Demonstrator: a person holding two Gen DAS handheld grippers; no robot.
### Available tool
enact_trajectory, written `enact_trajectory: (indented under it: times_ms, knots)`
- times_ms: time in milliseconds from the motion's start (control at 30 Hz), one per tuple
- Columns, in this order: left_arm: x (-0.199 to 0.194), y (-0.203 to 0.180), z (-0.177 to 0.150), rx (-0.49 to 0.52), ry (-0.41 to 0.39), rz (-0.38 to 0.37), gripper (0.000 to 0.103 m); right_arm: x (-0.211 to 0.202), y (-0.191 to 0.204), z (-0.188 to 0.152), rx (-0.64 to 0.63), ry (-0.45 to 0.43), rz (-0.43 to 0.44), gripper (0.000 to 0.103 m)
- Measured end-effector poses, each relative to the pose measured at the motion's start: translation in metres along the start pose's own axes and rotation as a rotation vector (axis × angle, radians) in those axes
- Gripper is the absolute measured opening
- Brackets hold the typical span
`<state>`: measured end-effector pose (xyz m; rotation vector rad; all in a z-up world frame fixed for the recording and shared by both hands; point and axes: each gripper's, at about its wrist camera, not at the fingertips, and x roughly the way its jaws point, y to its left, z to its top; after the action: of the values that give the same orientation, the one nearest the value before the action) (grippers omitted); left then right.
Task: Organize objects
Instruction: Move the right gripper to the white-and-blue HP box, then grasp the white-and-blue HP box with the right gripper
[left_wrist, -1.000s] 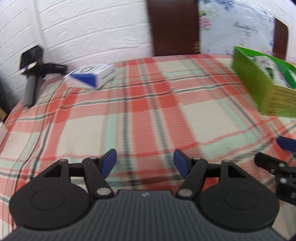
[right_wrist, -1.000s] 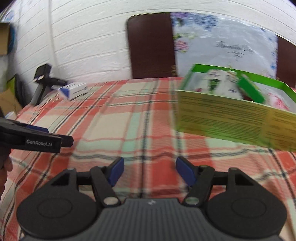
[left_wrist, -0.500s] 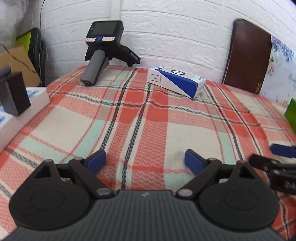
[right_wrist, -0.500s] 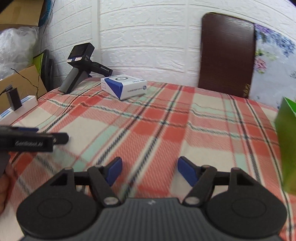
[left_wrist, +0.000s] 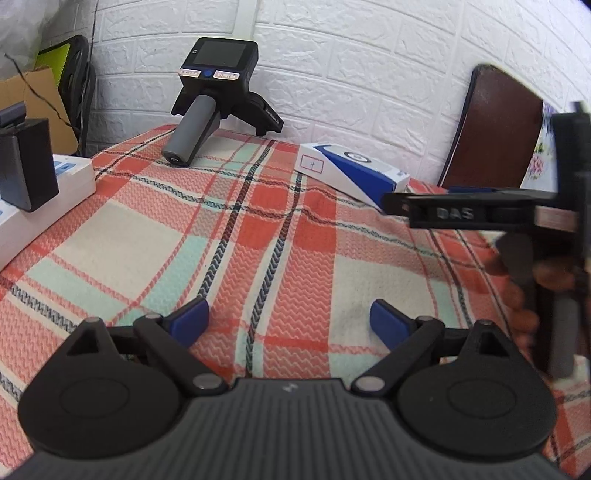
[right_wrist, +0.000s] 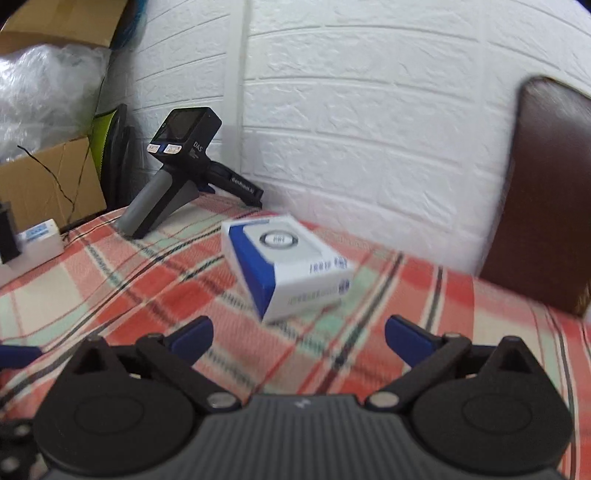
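Observation:
A blue and white carton (right_wrist: 284, 269) lies on the plaid tablecloth (right_wrist: 110, 295) near the white brick wall. My right gripper (right_wrist: 299, 339) is just short of it, jaws opening wide, nothing between the blue pads. In the left wrist view the same carton (left_wrist: 351, 173) lies further off. There the right gripper (left_wrist: 461, 212), held by a hand (left_wrist: 517, 295), reaches in from the right and covers the carton's near corner. My left gripper (left_wrist: 288, 321) hovers low over the cloth, open and empty.
A spare black hand-held gripper (left_wrist: 210, 110) rests against the wall at the back left. A white power strip (left_wrist: 66, 173) with a black adapter sits at the left edge. A brown chair back (right_wrist: 546, 192) stands behind the table; a cardboard box (right_wrist: 48, 184) is beyond it on the left.
Both views swung left, away from the green box, which has left view. Both grippers' jaws widened. The right gripper came up close to the blue and white carton.

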<state>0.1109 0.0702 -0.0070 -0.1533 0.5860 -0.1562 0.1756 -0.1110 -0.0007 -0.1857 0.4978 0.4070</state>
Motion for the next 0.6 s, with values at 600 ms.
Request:
enact_trajectory:
  times_ms: [600]
  knots:
    - [0.002,0.006,0.002,-0.061,-0.013,-0.025,0.095,0.072,-0.022,0.021,0.076,0.121,0.113,0.081]
